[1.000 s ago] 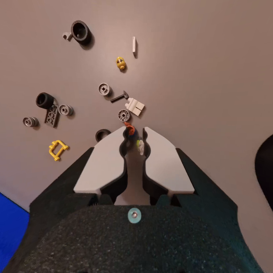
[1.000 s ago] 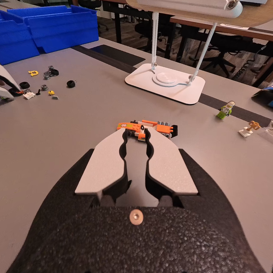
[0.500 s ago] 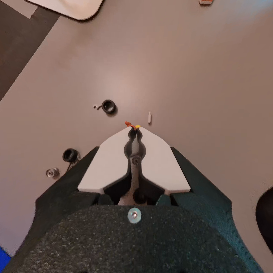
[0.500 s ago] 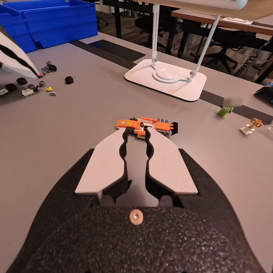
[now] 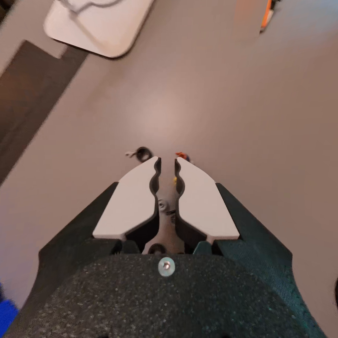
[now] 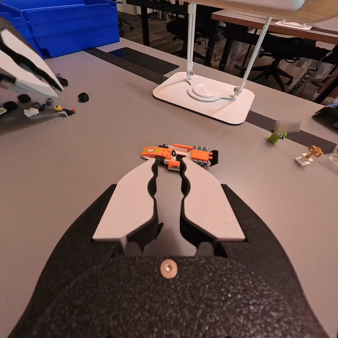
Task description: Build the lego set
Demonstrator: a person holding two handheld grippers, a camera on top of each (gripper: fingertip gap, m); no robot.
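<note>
Room light warm, a bit dim. Soft bright spot on grey table (image 5: 155, 113). Left view smeared, blurry. Right view sharper, edges bent, dark shadow under left gripper (image 6: 57, 92).

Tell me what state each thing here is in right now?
left gripper: open, empty, above the loose parts.
right gripper: open, empty, just short of the car.
orange car: partly built, no wheels, flat on the table.
green minifigure: standing.
gold trophy: upright on its white base.
black tyre: loose, unmounted.
</note>
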